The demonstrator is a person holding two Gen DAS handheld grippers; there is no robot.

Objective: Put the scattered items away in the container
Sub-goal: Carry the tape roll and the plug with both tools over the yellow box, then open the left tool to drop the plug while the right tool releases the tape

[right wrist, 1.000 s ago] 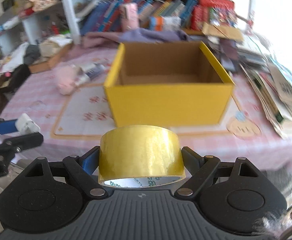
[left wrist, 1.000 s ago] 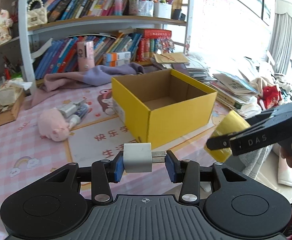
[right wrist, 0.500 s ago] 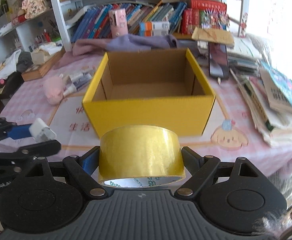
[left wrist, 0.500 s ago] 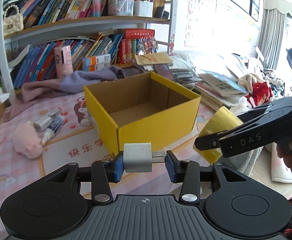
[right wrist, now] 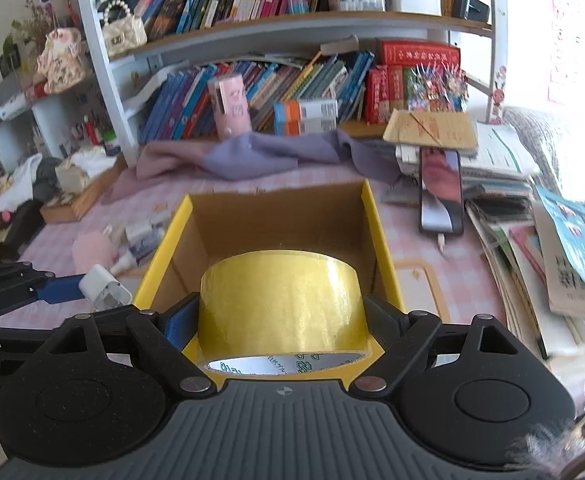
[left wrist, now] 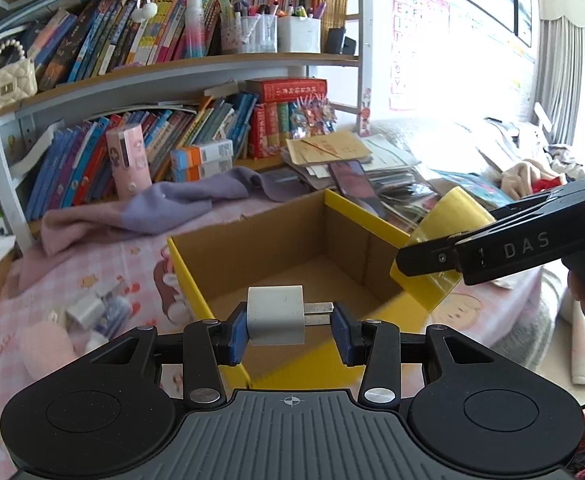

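Observation:
The open yellow cardboard box (left wrist: 188,268) (right wrist: 384,240) stands on the pink checked table, its inside bare. My left gripper (left wrist: 290,330) is shut on a white charger plug (left wrist: 276,314), prongs against the right pad, held over the box's near left corner. It shows at the left of the right wrist view (right wrist: 102,290). My right gripper (right wrist: 282,316) is shut on a yellow tape roll (right wrist: 282,300) over the box's near edge. The roll also shows at the right of the left wrist view (left wrist: 448,228).
A pink plush toy (right wrist: 92,250) and small tubes and bottles (left wrist: 96,312) lie left of the box. A purple cloth (left wrist: 164,204) lies behind it, before the bookshelf (left wrist: 172,68). A phone (right wrist: 440,192) and stacked books and papers (right wrist: 552,260) lie to the right.
Both grippers have moved forward to the box and now hold their items over its near edge. Both grips are unchanged.

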